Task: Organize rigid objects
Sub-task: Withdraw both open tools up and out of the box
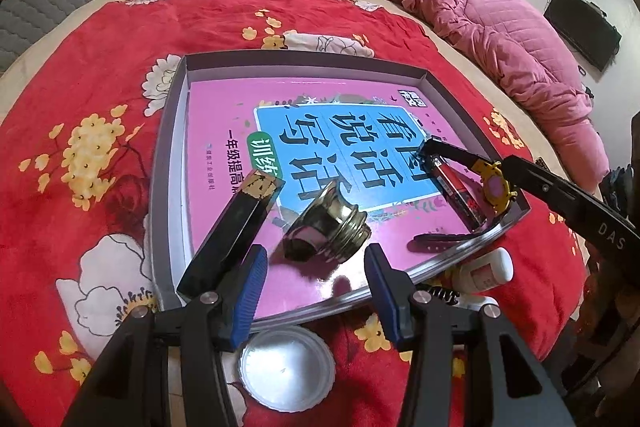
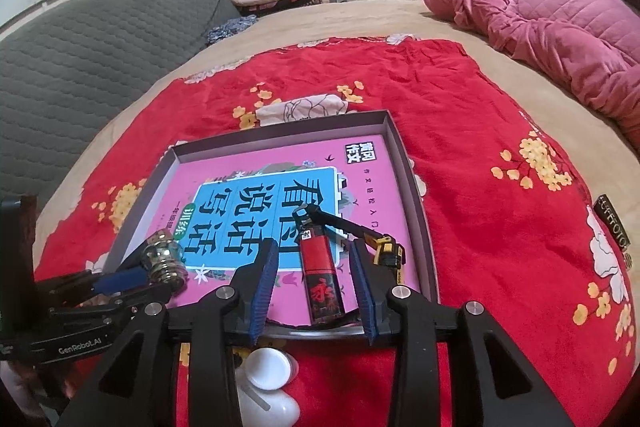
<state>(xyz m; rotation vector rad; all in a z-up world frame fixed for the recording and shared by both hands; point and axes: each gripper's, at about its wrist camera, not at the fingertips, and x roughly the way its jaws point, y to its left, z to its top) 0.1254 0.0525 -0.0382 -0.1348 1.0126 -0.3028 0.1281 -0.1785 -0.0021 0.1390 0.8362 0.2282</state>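
The tray lies on the red floral cloth over the bed, mid-frame in both views, and a pink book lines its floor. The bedding is soft, so pressure on the tray rim would likely tilt it and send loose items sliding.

The black box lies at lower left of the left view, one end resting on the tray's near rim. A nudge from the left tongs could tip it off.

The metal knob lies on its side on the book, ahead of the left tongs, whose blue pads stand apart and touch nothing. It is round and glossy, so an off-centre squeeze would probably roll it away.

The red lighter lies at lower centre of the right view between the right tongs, pads clear of both sides. A careless pull-back could drag it.

The yellow watch lies just beside the lighter; its strap could snag.

The white cap remains outside the tray.
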